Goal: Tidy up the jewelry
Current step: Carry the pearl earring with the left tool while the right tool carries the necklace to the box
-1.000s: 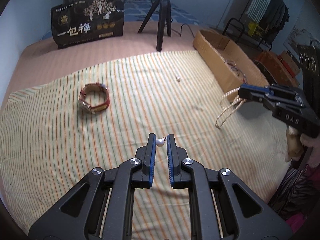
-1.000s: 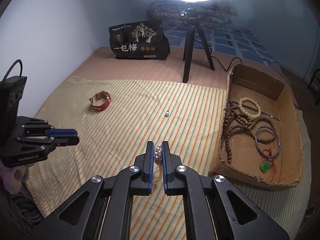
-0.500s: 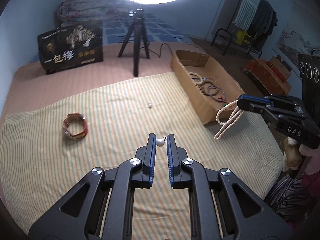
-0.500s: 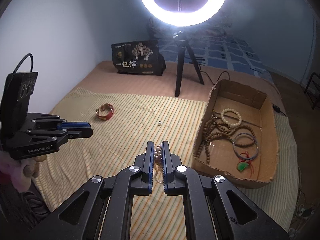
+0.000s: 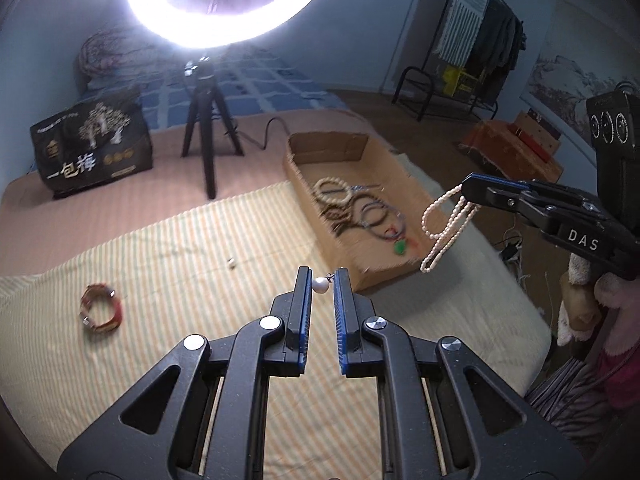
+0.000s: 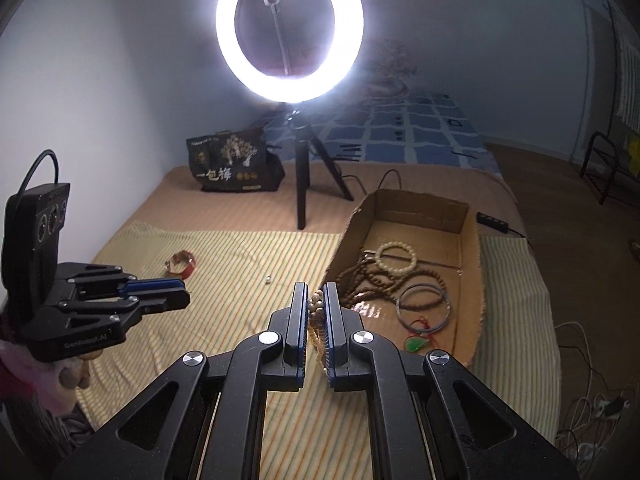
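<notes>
Pearls hang in looped strands from the right tongs (image 5: 466,188), which are clenched on the pearl necklace (image 5: 442,228) and now hold it in front of the cardboard box (image 5: 384,270); a second ago the same strands dangled lower, over the striped cloth (image 5: 168,264) short of the box. In the right wrist view the beads sit pinched between the blue pads (image 6: 327,320), cream-coloured and bunched. The left tongs (image 5: 320,284) are clenched on a single white pearl (image 5: 320,285) with a tiny metal loop at its side, gripped right at the fingertips, exactly as before. Both views have tilted upward since the earlier frames: the ring light (image 6: 289,30), then only a sliver at the top edge, now shows as a full glowing circle on its tripod (image 6: 306,168), and the box interior is far more open to sight. Inside lie a cream bead bracelet (image 6: 394,257), dark brown bead strands (image 6: 360,280), a thin bangle (image 6: 423,307) and a green pendant on red cord (image 6: 416,343). On the cloth, well apart from the box, lies a red wristband (image 5: 100,308), with a small loose bead (image 5: 231,263) between it and the box. At the far edge of the bed stands a black printed bag (image 5: 92,144).
</notes>
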The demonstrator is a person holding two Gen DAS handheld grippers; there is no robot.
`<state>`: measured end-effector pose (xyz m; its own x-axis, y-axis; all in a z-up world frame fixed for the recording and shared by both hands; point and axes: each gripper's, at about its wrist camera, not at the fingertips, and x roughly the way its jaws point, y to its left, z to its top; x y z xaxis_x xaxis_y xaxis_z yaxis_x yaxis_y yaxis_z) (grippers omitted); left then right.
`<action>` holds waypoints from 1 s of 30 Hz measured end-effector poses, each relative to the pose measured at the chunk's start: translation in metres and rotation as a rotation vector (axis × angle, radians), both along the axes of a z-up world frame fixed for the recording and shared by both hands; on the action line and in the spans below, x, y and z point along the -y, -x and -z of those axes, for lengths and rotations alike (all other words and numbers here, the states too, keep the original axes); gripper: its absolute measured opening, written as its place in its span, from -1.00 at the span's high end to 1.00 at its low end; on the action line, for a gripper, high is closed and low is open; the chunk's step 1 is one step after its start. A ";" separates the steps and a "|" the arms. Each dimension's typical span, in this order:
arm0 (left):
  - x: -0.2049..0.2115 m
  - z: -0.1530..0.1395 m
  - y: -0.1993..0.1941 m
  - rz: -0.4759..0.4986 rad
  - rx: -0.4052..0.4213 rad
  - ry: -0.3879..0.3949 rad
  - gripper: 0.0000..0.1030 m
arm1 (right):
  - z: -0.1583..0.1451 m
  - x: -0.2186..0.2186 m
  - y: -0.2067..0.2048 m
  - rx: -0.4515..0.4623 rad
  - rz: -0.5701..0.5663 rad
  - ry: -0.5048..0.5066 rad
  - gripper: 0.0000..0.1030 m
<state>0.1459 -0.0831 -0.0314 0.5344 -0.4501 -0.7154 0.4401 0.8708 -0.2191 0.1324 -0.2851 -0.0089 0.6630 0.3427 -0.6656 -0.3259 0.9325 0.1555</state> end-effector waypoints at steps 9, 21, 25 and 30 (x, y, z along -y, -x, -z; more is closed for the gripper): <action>0.029 -0.002 -0.016 0.001 0.013 0.038 0.82 | -0.007 0.029 -0.015 0.017 0.070 -0.007 0.89; 0.067 0.012 -0.030 0.036 0.031 -0.010 0.82 | 0.009 0.050 -0.045 -0.029 0.128 0.016 0.89; 0.074 0.018 -0.033 0.050 0.026 -0.024 0.82 | 0.018 0.056 -0.058 -0.053 0.140 0.016 0.89; 0.084 0.024 -0.039 0.059 0.017 -0.035 0.82 | 0.027 0.059 -0.074 -0.071 0.158 0.026 0.89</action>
